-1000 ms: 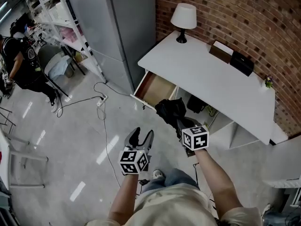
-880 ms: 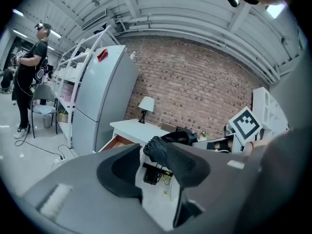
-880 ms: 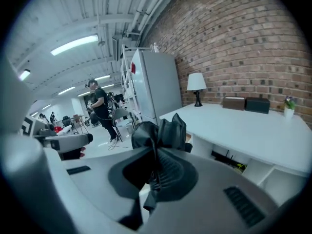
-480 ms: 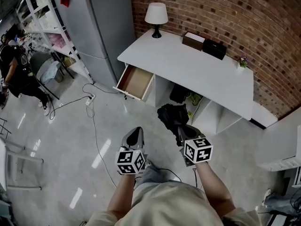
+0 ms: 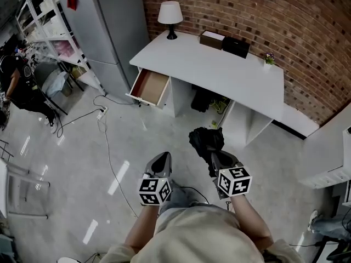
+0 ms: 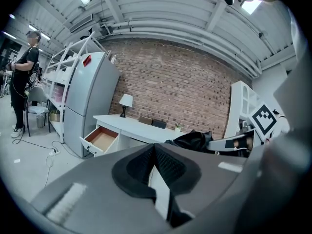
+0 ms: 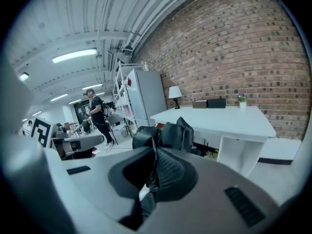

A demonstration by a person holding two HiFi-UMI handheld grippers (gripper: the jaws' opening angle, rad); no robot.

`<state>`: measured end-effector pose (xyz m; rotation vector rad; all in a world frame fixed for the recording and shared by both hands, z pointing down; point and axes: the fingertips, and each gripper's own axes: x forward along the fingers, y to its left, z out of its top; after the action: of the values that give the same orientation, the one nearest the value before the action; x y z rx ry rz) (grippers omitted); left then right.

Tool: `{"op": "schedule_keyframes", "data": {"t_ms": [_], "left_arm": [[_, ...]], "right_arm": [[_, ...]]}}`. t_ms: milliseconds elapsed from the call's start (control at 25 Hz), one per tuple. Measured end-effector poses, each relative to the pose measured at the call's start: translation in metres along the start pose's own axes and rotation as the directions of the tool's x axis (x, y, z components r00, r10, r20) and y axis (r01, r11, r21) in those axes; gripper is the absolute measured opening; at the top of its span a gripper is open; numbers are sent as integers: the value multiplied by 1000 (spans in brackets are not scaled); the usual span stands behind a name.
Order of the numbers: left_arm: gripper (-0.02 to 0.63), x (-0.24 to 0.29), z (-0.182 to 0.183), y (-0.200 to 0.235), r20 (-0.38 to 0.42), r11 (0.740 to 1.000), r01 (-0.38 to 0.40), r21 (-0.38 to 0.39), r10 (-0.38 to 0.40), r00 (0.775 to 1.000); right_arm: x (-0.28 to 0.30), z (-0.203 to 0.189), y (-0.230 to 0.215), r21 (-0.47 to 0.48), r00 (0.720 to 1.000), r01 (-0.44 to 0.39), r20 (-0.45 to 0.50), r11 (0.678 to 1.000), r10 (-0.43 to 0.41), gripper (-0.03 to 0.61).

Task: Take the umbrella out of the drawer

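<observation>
The black folded umbrella point(image 5: 205, 140) hangs in the air in front of me, clear of the desk, with my right gripper point(image 5: 215, 156) shut on it. In the right gripper view its crumpled fabric point(image 7: 163, 132) bulges past the pads. My left gripper point(image 5: 163, 159) is beside it on the left, its jaws closing the last bit to pad on pad, with nothing between them. The open wooden-lined drawer point(image 5: 149, 87) juts from the white desk point(image 5: 219, 64) far ahead and looks empty. The left gripper view also shows the umbrella point(image 6: 192, 140) and the drawer point(image 6: 101, 138).
A lamp point(image 5: 169, 16) and dark boxes point(image 5: 235, 46) stand on the desk against the brick wall. A grey fridge point(image 5: 112, 32) and shelving stand at the left. A cable point(image 5: 107, 141) trails over the floor. A person point(image 5: 22, 86) stands at the far left.
Both grippers have drawn back from the desk, the right one carrying the umbrella. The left jaws, open a second ago, have closed on nothing. The desk and drawer now look farther away.
</observation>
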<state>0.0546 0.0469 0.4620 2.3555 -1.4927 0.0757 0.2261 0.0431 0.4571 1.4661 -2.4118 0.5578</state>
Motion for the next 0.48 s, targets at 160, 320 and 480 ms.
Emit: {"op": "schedule_keyframes", "data": {"t_ms": [160,320,480], "left_arm": [[11,-5,-5,-14,-4,1000,16,3,-16,1000],[11,-4,1,-19,2,1000,23,16,-23,1000],[11,-2,9,-21,12,1000,24,14,-24,1000]], "right_arm": [[-12,-8,-2,3,1000,2,1,1000,-2,7],[-15,-6,-3,7,1000,9,18,1000,-9,7],[-14,1,-5,9,999,11,35,1000,-12,8]]}}
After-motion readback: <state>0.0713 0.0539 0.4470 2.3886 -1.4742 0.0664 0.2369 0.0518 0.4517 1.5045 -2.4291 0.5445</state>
